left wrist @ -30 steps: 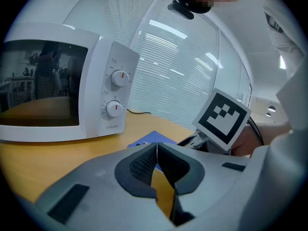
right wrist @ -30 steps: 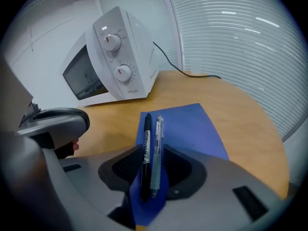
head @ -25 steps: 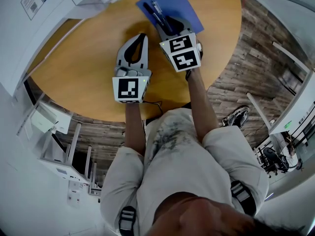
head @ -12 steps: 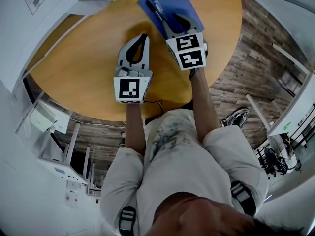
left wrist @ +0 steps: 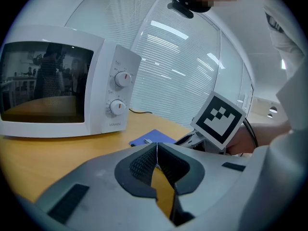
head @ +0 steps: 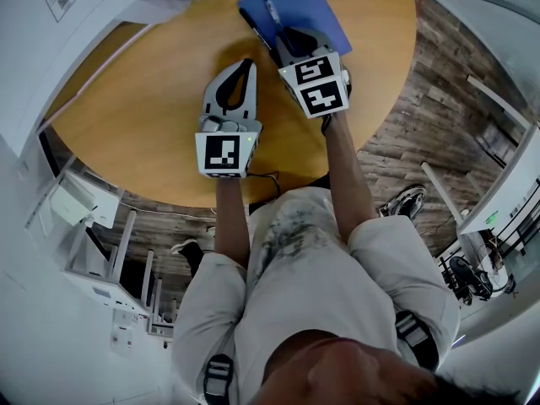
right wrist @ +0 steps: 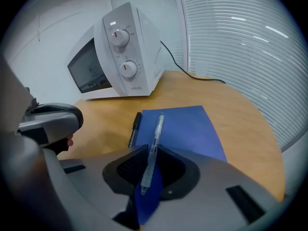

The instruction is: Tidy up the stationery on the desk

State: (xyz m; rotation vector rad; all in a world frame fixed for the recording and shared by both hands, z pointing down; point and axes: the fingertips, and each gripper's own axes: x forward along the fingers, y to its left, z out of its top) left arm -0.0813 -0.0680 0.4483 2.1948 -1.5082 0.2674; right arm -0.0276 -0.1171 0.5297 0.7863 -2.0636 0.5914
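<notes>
A blue notebook [head: 314, 5] lies on the round wooden desk [head: 152, 116] at its far side. On it rests a clear pen [right wrist: 156, 134], and a black pen [right wrist: 134, 129] lies along the notebook's left edge. My right gripper [right wrist: 150, 154] points steeply down at the notebook's near end; its jaws have just been closing and now pinch the clear pen's near end. Beside it to the left, my left gripper [head: 245, 66] hovers over bare wood, shut and holding nothing. The pads [left wrist: 144, 163] meet in the left gripper view.
A white microwave [right wrist: 120, 57] stands at the back left of the desk, with its cable [right wrist: 192, 73] trailing over the wood behind the notebook. The desk's right rim [head: 396, 66] curves just past the notebook. Window blinds [right wrist: 240, 47] are behind.
The right gripper's jaws have narrowed onto the clear pen. The hand shifted slightly back toward the notebook's near end. The left gripper has not moved.
</notes>
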